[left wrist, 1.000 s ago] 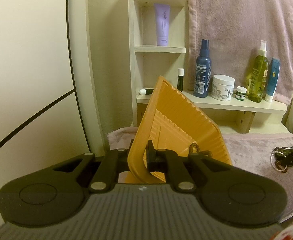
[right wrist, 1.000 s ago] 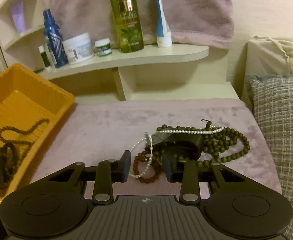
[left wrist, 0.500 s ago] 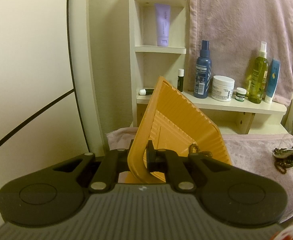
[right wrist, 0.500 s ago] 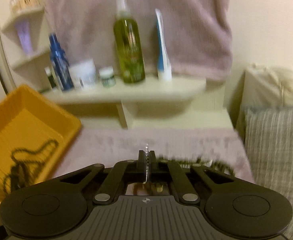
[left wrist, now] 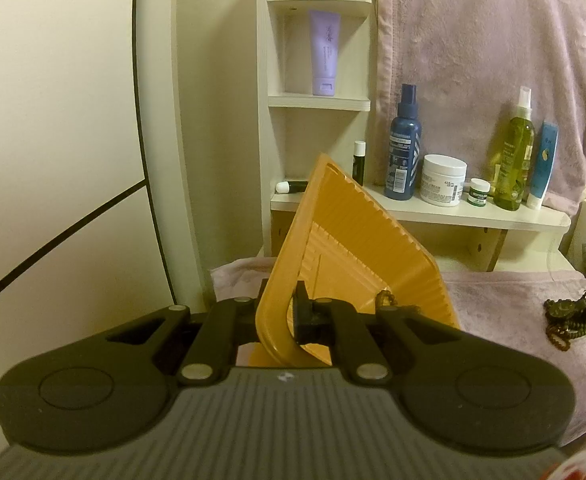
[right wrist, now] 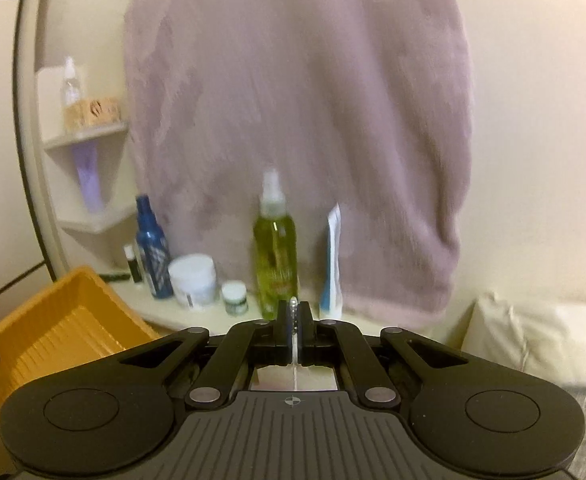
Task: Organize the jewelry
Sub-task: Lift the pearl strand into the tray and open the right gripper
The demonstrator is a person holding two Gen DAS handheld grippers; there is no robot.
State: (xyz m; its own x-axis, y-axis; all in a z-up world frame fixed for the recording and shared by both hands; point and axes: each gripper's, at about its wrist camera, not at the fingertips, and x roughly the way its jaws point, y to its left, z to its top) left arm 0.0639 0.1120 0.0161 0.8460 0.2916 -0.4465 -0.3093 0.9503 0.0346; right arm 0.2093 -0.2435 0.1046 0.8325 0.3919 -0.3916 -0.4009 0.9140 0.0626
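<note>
My left gripper point(left wrist: 283, 305) is shut on the near rim of the orange tray point(left wrist: 357, 248), which stands tilted on the mauve cloth. A bit of dark bead string point(left wrist: 385, 296) shows inside it. A pile of dark green and brown beads point(left wrist: 573, 316) lies on the cloth at the right. In the right wrist view my right gripper point(right wrist: 293, 314) is shut on a white pearl strand point(right wrist: 293, 303), a thin line of it hanging down between the jaws. It is raised well above the cloth. The orange tray point(right wrist: 61, 336) sits low at the left.
A cream shelf point(left wrist: 493, 214) behind the tray carries a blue spray bottle point(left wrist: 403, 152), a white jar point(left wrist: 443, 180), a green bottle point(right wrist: 275, 256) and a blue tube point(left wrist: 543, 164). A mauve towel point(right wrist: 301, 120) hangs above. A cream cushion point(right wrist: 533, 336) is at the right.
My right gripper closed on the pearl strand and rose off the cloth, so its view now shows the shelf and towel. The pearls have left the bead pile. The left gripper and tray stayed still.
</note>
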